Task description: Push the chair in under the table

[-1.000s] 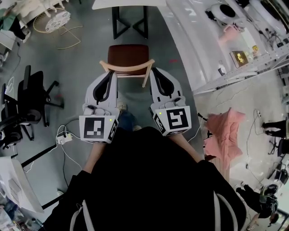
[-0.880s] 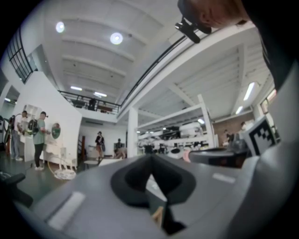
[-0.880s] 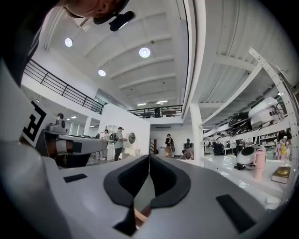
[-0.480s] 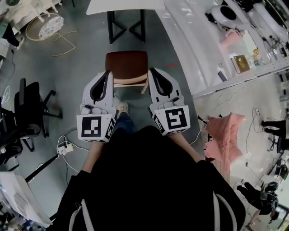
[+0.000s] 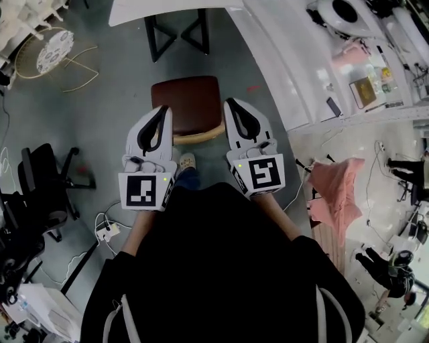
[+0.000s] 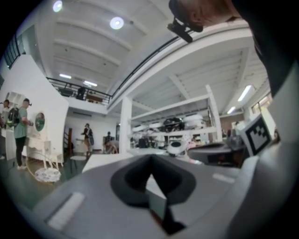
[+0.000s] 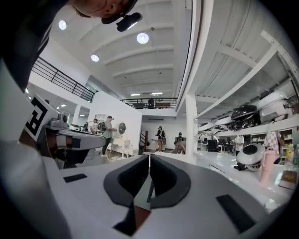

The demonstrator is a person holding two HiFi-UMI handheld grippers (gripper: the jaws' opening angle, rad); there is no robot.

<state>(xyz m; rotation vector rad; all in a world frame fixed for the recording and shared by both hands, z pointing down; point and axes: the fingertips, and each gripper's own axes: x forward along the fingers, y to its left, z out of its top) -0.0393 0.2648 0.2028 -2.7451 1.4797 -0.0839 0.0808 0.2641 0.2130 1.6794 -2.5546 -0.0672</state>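
Head view: the white table (image 5: 167, 10) lies straight ahead, its black legs (image 5: 177, 37) beyond the chair (image 5: 186, 104), whose seat stands fully outside the tabletop edge. Left gripper (image 5: 163, 112) and right gripper (image 5: 232, 106), both clenched on nothing, flank the backrest (image 5: 198, 136) evenly. Grey floor (image 5: 181, 70) separates seat and legs.

the right gripper (image 7: 149, 158) is pointing level into a bright white hall, its jaws pressing together with nothing between them. a brown surface (image 7: 139, 217) is showing through the slot beneath them. people (image 7: 108, 133) are standing far ahead by a white wall.
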